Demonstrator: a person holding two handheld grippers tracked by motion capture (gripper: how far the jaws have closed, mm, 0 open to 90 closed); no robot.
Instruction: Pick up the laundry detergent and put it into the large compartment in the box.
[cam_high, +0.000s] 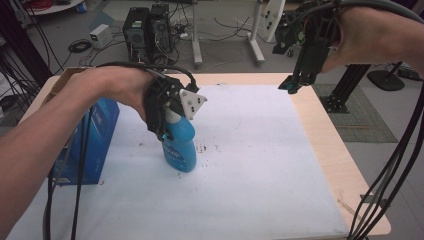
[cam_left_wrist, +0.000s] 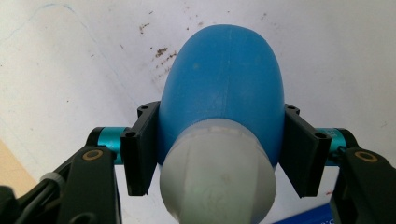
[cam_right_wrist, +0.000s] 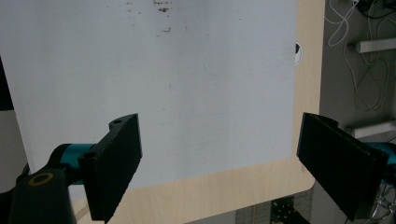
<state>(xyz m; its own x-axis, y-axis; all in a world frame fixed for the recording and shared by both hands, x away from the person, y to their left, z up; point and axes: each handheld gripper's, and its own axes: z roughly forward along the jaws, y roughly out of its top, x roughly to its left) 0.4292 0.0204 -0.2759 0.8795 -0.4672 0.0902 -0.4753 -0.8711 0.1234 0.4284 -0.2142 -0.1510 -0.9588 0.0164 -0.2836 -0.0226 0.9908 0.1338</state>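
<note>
Blue spray bottle stood upright on the white surface, clamped at its shoulder between the jaws of the left tool. The grasp was made; lifting or moving it remained. The right tool hung wide open and empty, well apart beyond it.

You work in lab or test room: two PC towers on grey floor beyond table, loose cables trailing about, white rig legs, black frame stand at right, white sheet covering tabletop.
</note>
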